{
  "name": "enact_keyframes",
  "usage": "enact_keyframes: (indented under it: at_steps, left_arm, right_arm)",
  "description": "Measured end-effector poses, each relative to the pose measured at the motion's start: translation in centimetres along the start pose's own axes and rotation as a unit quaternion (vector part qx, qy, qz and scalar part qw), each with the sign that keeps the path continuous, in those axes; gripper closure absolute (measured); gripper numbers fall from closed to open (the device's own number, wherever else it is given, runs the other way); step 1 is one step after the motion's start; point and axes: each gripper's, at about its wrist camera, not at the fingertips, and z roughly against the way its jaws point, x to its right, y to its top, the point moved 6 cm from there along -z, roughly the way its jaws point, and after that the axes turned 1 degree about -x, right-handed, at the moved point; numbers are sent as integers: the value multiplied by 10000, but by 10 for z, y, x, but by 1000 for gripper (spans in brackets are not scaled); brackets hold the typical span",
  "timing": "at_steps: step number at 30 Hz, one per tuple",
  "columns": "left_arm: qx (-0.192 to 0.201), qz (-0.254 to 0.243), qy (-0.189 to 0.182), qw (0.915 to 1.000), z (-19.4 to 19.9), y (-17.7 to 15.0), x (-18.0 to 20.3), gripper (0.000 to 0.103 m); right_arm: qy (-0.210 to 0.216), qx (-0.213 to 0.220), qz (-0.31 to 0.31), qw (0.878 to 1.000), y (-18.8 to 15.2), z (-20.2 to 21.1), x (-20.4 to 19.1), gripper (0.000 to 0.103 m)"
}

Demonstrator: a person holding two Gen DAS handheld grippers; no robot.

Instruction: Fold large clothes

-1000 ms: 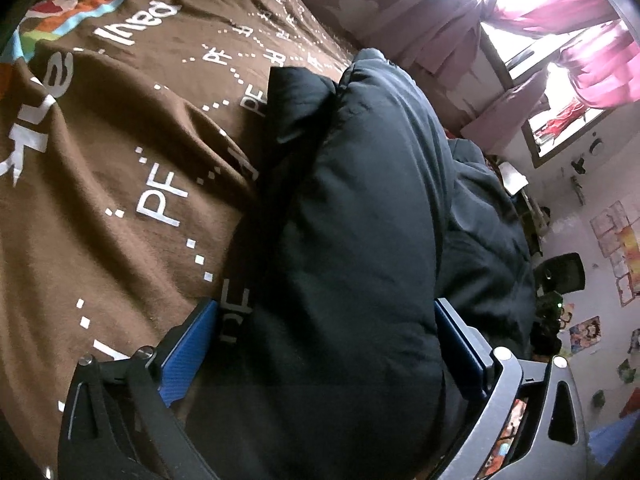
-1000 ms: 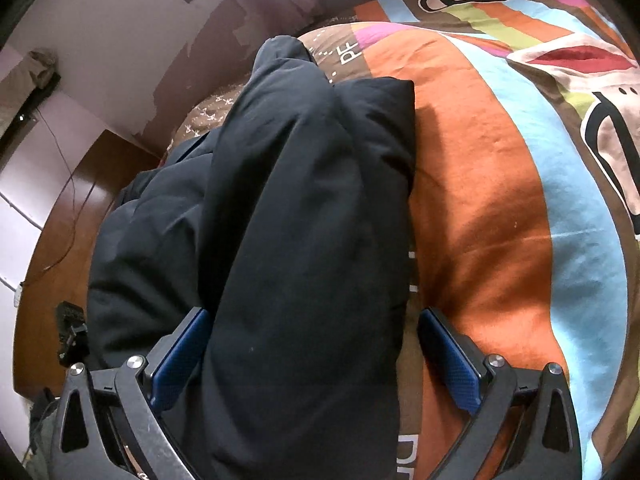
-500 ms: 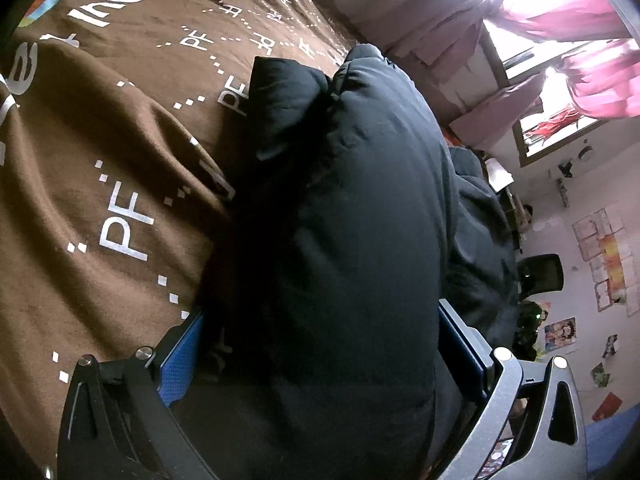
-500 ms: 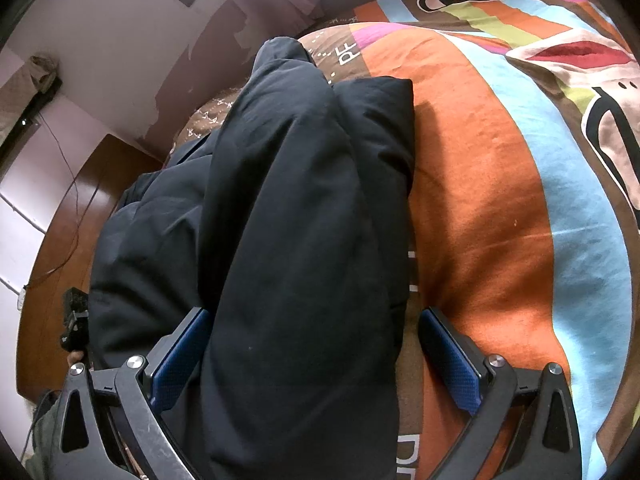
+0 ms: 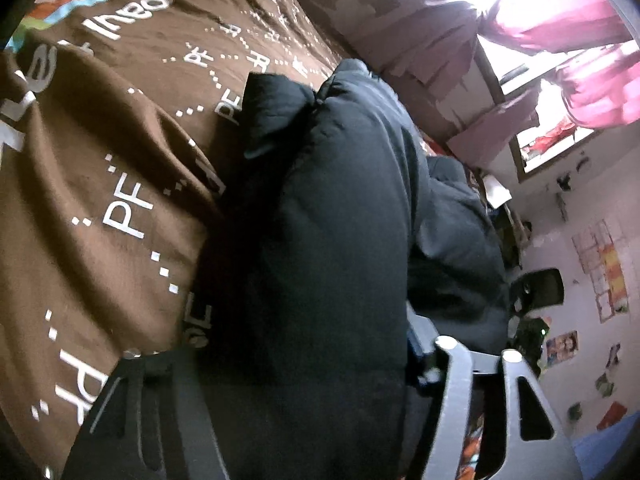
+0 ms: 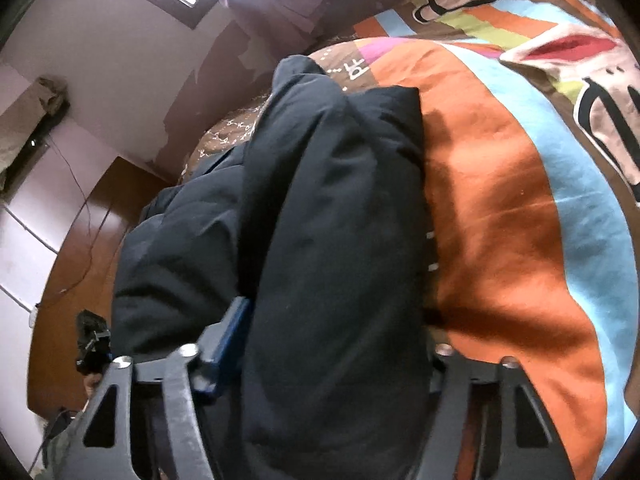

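Two wrist views of a dark padded jacket (image 5: 340, 240) lying on a bed, its bulk gathered into a thick lengthwise roll. In the left wrist view the roll's long axis runs from the left gripper (image 5: 304, 360) away toward the wall and the pink curtains (image 5: 560, 40), with one blunt corner of the jacket pointing up and left over the brown bedspread (image 5: 100, 160) printed with white "PF" lettering. The left gripper's fingers press into the fabric on either side, clamped on the roll; the blue pads are largely buried, so the exact contact is hard to make out. In the right wrist view the same jacket (image 6: 332, 240) runs from the right gripper (image 6: 332, 344) toward the far wall, its far end narrowing to a rounded tip beside the window. It rests along the boundary between the brown part of the cover and the striped orange and blue part (image 6: 500, 220). The right gripper's fingers are likewise closed against the roll, one blue pad (image 6: 232, 332) visible at its left flank. More jacket fabric sags off the bed's edge toward the wooden floor (image 6: 72, 260).
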Motion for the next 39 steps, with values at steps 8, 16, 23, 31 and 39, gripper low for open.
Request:
enact_keyframes:
  at_steps: [8, 16, 23, 31, 39]
  left_arm:
    - [605, -695, 388, 9950, 19, -20, 61, 82]
    - [969, -1078, 345, 9888, 53, -42, 107, 85]
    - [1305, -1235, 385, 9830, 101, -58, 125, 85]
    - [1033, -1180, 771, 9846, 83, -83, 93, 84]
    - [924, -1579, 1083, 9771, 72, -94, 78, 78]
  right_arm:
    - [-377, 390, 673, 9963, 9, 19, -41, 85]
    - [-427, 973, 1546, 9822, 12, 56, -103, 88]
    - [-171, 1237, 1928, 9733, -8, 79, -141, 88]
    - [-183, 991, 2034, 9739, -30, 60, -144, 88]
    - [-862, 501, 1873, 9772, -45, 26, -104, 84]
